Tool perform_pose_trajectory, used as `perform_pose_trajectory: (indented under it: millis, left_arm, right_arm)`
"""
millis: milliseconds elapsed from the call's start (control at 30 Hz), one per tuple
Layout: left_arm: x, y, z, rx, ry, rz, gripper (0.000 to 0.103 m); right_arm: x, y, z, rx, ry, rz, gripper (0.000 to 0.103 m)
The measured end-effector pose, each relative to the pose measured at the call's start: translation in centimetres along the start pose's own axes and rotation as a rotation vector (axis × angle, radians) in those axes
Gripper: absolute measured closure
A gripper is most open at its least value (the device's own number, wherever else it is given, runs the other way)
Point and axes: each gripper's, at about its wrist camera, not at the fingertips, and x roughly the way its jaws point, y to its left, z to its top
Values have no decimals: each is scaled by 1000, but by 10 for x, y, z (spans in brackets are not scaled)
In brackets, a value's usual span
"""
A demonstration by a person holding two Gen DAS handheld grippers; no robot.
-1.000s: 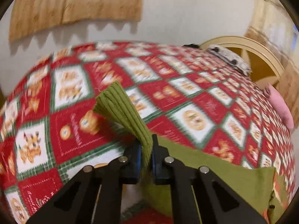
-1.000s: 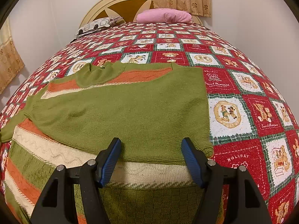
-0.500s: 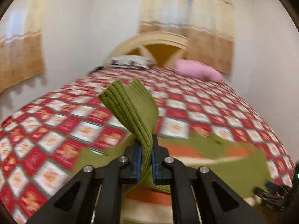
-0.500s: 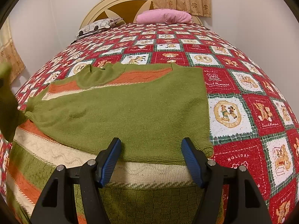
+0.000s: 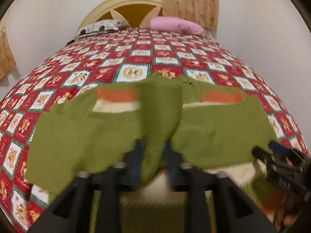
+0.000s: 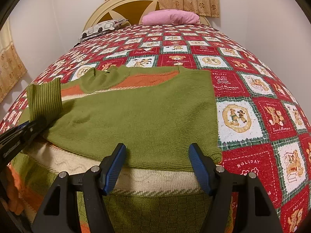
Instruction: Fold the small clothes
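From the left wrist camera, the green sweater [image 5: 213,132] lies spread across the near part of the red patchwork quilt [image 5: 147,58], its orange and cream bands showing near the neckline. One sleeve [image 5: 159,116] runs up the middle of the picture from between the fingers of the left gripper [image 5: 152,155]. The jaws are opening — the sleeve is between them, and the blurred frame shows gaps beside the cloth, so the pads do not appear to press on it. At the lower right edge the right gripper [image 5: 279,155] appears, dark and blurred, over the sweater's hem side. At the far end of the bed stand a cream headboard [image 5: 124,5], a pink pillow [image 5: 176,24] and a patterned pillow [image 5: 99,27], with curtains [image 5: 190,2] behind.

From the right wrist camera, the right gripper [image 6: 157,167] hangs just above the sweater [image 6: 145,120] with its blue-padded fingers [image 6: 114,167] spread wide and nothing between them — released, touching no cloth that can be seen. The right sleeve is already folded over the body, its edge lying straight against the quilt [image 6: 252,97]. At the left edge, the ribbed cuff [image 6: 44,101] of the other sleeve stands upright above the tip of the left gripper [image 6: 29,128], which reaches in from the side. The pink pillow [image 6: 171,17] and patterned pillow [image 6: 101,29] lie against the headboard [image 6: 124,2].
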Motion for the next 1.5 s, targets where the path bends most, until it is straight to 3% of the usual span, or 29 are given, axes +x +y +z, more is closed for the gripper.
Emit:
perform_pose_trajectory:
  millis: [67,100,333,467,533,600,700,733,800,867,933,1167,1267,1367,1500]
  left_arm:
    - [-20,17,-11,-43,-34,0,17]
    - [-32,29,-18,-77,-68,7,13]
    - [-48,86,-59,-222,-146,162,13]
    - [-27,110,-64,-365,-49,123,15]
    - [-17,119,-67,-430,-2,116,15]
    - [-21,121,-70,-459,-26,97,14]
    - [-23,123,-73,-488,-42,72,14]
    - [-24,123,-74,-500,-51,63,14]
    - [-25,128,-78,-531,-67,38,14]
    - [-28,134,-80,-558,-80,21,14]
    - [-28,138,-78,-570,-84,13,14]
    - [-27,139,-77,-565,-79,20,13]
    - [-27,140,-78,-567,-77,22,13]
    - [-27,140,-77,-566,-75,25,13]
    - [-26,140,-77,-564,-73,27,13]
  right_arm:
    - [0,0,0,0,0,0,35]
    - [0,0,0,0,0,0,35]
    - [-10,8,5,-11,-14,-17,35]
    - [-32,30,17,40,-84,151,35]
    - [-22,55,24,41,-38,213,35]
    - [-4,78,27,9,13,233,35]
    - [22,117,24,-94,65,194,36]
    - [25,127,22,-124,59,158,39]
    - [23,139,22,-175,39,138,77]
    - [17,148,25,-220,12,114,96]
    - [0,153,36,-250,-41,115,99]
    - [-87,128,95,-201,-302,115,99]
    - [-115,106,109,-187,-383,53,99]
    - [-116,80,110,-178,-387,-8,99]
    - [-78,40,94,-128,-273,-56,99]
